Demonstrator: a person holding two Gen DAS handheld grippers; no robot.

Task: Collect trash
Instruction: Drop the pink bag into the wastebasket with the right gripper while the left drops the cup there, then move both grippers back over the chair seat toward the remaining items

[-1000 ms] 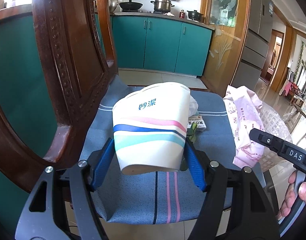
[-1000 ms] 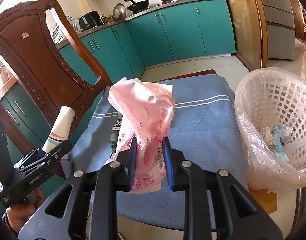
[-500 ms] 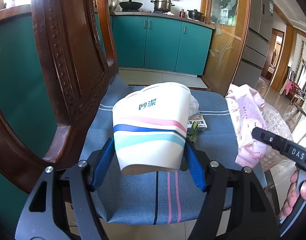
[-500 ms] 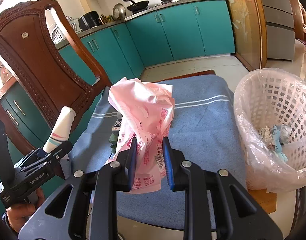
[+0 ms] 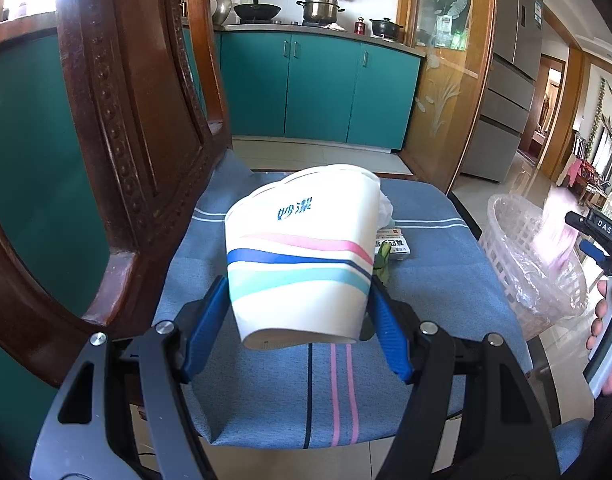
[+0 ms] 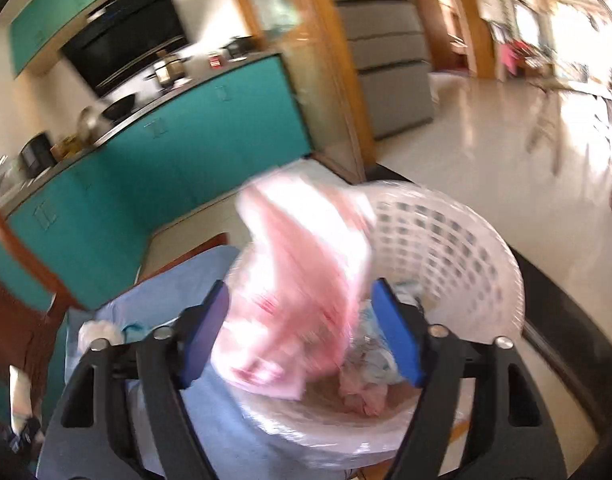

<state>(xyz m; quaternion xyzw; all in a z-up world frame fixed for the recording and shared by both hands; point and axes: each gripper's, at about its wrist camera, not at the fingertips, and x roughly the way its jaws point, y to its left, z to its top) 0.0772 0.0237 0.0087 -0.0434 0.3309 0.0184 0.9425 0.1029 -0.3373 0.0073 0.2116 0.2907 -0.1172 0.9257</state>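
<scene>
Left wrist view: the left claw point(image 5: 300, 320) grips a striped paper cup point(image 5: 302, 256) above the blue-clothed chair seat point(image 5: 426, 300); a small carton point(image 5: 394, 244) lies behind it, the carved chair back point(image 5: 118, 140) beside.

Right wrist view: the right claw point(image 6: 302, 332) is opening, its pads apart from the blurred pink bag point(image 6: 302, 280) between them, over the lined white basket point(image 6: 458, 256) holding wrappers.

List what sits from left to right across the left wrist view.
Wooden chair back → striped paper cup in the left tool → small printed packet → lined white basket → right tool.
</scene>
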